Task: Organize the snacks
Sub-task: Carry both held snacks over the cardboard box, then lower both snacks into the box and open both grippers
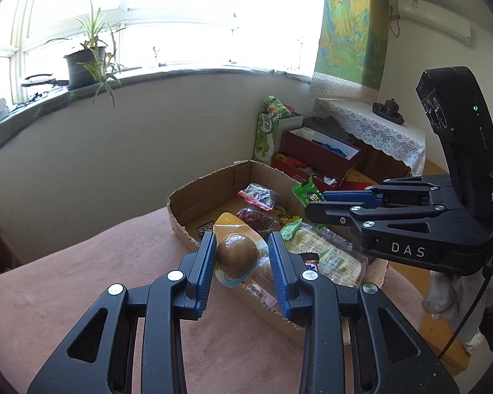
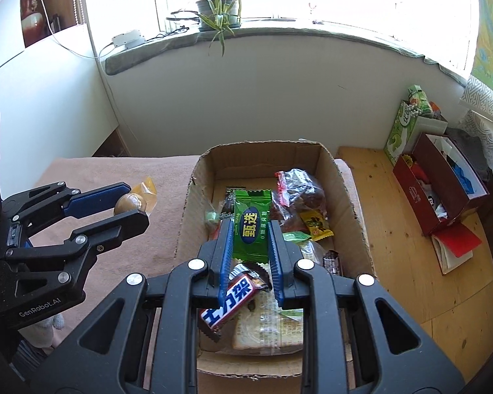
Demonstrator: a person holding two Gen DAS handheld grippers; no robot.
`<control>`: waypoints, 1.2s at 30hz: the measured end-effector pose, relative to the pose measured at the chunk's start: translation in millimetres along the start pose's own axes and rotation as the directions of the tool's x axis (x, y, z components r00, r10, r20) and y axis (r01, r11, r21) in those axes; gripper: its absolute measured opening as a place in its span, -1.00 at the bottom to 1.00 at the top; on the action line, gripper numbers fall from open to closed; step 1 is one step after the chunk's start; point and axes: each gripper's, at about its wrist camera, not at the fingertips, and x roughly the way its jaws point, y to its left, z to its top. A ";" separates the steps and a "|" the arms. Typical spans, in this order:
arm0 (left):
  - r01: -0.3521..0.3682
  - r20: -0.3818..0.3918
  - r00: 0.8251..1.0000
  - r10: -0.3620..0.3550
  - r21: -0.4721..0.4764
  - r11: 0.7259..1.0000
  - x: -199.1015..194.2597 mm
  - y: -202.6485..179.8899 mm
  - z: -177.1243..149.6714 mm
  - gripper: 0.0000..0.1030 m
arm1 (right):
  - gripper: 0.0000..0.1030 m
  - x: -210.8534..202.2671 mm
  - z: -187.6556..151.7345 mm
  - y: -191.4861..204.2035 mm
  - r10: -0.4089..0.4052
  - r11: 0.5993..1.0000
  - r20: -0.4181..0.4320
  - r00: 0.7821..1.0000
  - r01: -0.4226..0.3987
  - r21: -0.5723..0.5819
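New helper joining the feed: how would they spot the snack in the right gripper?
Find the cardboard box on the pink tabletop. Above it, the right gripper pinches a flat green packet. Only this one has a blue oval with yellow characters.

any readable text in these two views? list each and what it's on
"DAS": side of the right gripper.
"GenRobot.AI": body of the left gripper.
"甄选": green snack packet held in the right gripper.
"士力架": candy bar in the cardboard box.
Smaller print on the packet and other wrappers: too small to read.
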 end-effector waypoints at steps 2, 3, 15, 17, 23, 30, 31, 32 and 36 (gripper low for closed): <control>0.005 -0.008 1.000 -0.005 0.000 1.000 6.3 -6.1 1.8 -0.40 | -0.58 1.9 0.4 -9.4 -0.006 1.000 -0.002 1.000 0.006 0.012; 0.004 -0.010 1.000 -0.004 -0.001 1.000 9.2 -8.8 2.4 -0.40 | -0.58 2.9 0.5 -12.8 -0.012 1.000 -0.002 1.000 0.012 0.017; -0.014 -0.037 0.999 0.014 -0.003 1.000 24.0 -23.5 4.2 -0.35 | -0.57 9.1 -3.6 -30.5 -0.020 0.999 -0.003 1.000 0.020 0.032; -0.015 -0.038 0.999 0.015 -0.003 1.000 23.6 -23.9 4.0 -0.32 | -0.57 7.6 -3.4 -30.1 -0.026 0.999 0.007 1.000 0.026 0.031; -0.023 -0.037 0.999 0.022 -0.017 1.000 22.9 -23.2 4.4 -0.22 | -0.50 5.4 -3.0 -24.8 -0.034 0.999 0.013 0.999 0.033 0.021; -0.027 -0.036 0.999 0.026 -0.017 0.999 21.9 -25.1 4.6 -0.18 | -0.18 0.8 -2.8 -22.8 -0.056 0.998 0.027 0.998 0.055 0.017; -0.027 -0.036 0.999 0.027 -0.016 0.999 21.4 -25.4 4.2 -0.13 | -0.08 0.2 -2.8 -22.8 -0.062 0.998 0.029 0.998 0.061 0.016; -0.028 -0.034 0.999 0.028 -0.016 0.999 20.5 -25.7 3.7 -0.12 | 0.03 -0.9 -3.1 -22.8 -0.068 0.998 0.033 0.997 0.068 0.016; -0.032 -0.030 0.999 0.031 -0.011 0.999 16.8 -26.4 2.9 -0.11 | 0.39 -7.2 -3.6 -24.0 -0.096 0.995 0.063 0.993 0.095 0.016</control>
